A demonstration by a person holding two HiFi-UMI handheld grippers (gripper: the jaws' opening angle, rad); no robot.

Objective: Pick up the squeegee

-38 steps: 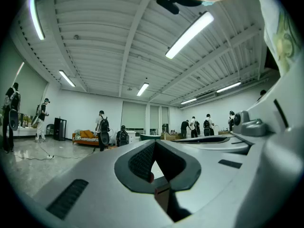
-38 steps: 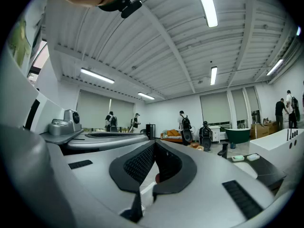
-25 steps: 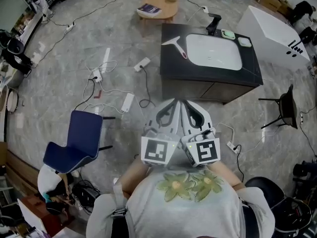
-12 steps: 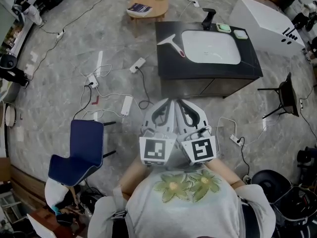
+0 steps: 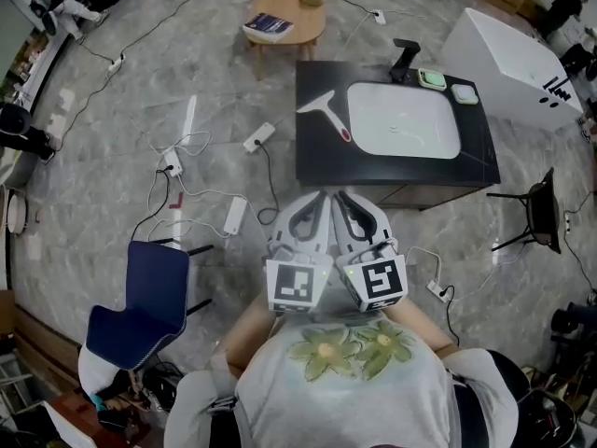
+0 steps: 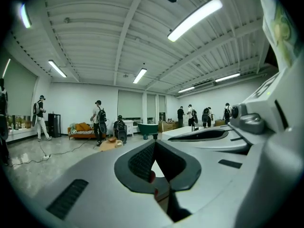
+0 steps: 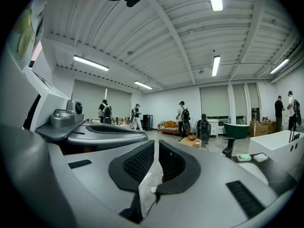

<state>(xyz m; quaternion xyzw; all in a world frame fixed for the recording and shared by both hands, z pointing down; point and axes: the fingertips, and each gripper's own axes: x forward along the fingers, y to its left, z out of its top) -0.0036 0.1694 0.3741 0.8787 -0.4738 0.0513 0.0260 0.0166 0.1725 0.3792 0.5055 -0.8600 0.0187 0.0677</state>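
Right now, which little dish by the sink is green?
The dish right beside the black tap is green. The other dish, further right, looks white.

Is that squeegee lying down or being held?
Lying down: the squeegee rests flat on the black counter, left of the white sink, untouched.

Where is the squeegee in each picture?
Head view: the white squeegee with a red-tipped handle lies on the black counter, left of the white sink.
Left gripper view: cannot make it out.
Right gripper view: cannot make it out.
Shared landmark: round wooden table.
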